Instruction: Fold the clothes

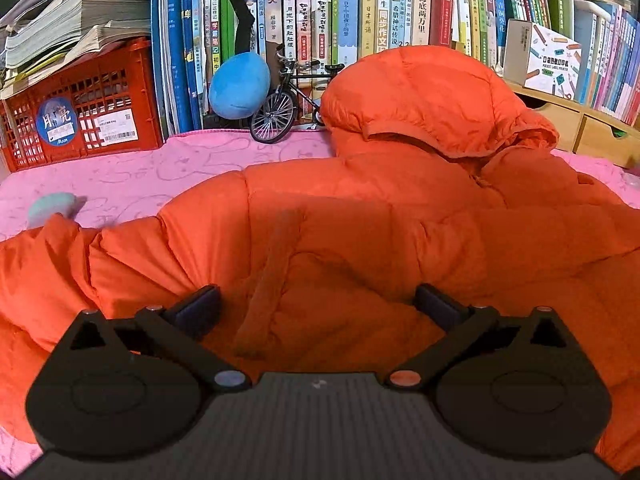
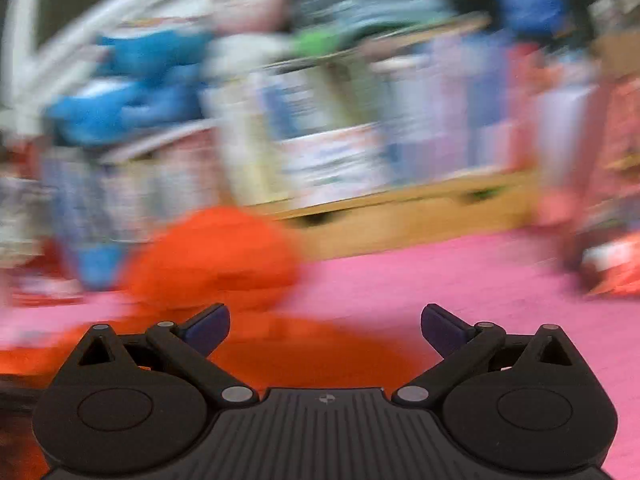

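Orange puffer jacket [image 1: 360,208] lies spread on the pink cover [image 1: 120,176] of the desk, hood [image 1: 424,100] puffed up at the far end against the bookshelf [image 1: 360,8], a sleeve running off to the left of my left-wrist view.

My left claw [image 1: 318,304] is spread wide, pads clear of the fabric, nothing gripped, hovering just over the jacket body. My right claw [image 2: 324,330] is also wide apart and empty; that view is motion-blurred, with orange fabric under its left side and bare pink under the right.

Handling guess: light, very soft, quilted and springy, with a slick nylon shell. It'll balloon back after a fold and slide off a shallow pinch. I'd bite deep on a seam or hem edge, or the sleeve cuff, not a fat baffle. The toy bicycle [image 1: 288,100] near the hood could tip if the hood drags.
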`<control>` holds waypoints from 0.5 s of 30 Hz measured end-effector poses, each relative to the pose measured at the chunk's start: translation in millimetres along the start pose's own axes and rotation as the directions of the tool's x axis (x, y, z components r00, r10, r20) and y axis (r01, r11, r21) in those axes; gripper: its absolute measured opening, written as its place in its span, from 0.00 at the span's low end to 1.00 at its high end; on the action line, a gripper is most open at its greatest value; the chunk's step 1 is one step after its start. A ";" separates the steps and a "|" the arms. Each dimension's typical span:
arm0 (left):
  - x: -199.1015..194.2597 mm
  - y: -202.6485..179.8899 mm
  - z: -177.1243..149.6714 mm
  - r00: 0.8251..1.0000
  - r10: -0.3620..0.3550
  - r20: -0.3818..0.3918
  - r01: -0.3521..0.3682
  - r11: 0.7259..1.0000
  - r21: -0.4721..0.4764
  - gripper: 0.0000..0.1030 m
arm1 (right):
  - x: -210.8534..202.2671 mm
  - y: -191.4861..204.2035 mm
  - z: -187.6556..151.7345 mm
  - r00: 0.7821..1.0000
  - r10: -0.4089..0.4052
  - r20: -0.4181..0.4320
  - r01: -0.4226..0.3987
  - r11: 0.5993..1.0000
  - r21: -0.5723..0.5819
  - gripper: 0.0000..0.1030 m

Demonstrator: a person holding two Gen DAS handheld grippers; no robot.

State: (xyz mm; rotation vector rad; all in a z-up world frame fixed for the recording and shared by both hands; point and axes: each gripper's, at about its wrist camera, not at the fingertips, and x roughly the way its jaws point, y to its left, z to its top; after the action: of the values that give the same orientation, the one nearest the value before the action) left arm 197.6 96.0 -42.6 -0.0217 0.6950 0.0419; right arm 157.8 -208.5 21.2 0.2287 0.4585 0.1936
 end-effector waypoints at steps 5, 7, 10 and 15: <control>-0.6 3.9 0.6 1.000 -0.021 0.002 0.021 1.000 -0.019 1.00 | 46.1 46.5 -36.3 0.989 0.034 -0.145 -0.053 0.990 -0.128 1.00; -0.8 4.5 0.4 1.000 -0.024 0.003 0.025 0.999 -0.021 1.00 | 64.6 52.7 -51.7 0.977 -0.026 -0.212 -0.014 0.982 -0.186 1.00; -0.8 4.5 0.5 1.000 -0.024 0.002 0.024 0.999 -0.021 1.00 | 67.1 57.6 -53.9 0.974 -0.053 -0.221 0.004 0.977 -0.214 1.00; -0.8 4.7 0.3 1.000 -0.024 0.003 0.024 0.999 -0.022 1.00 | 64.6 60.4 -57.3 0.971 -0.069 -0.227 0.015 0.973 -0.232 1.00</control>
State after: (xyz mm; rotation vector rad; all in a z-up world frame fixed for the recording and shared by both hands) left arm 196.9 100.7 -41.9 -0.0507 0.6919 0.0267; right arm 180.4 -125.6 -39.8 -0.0313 0.6697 0.2309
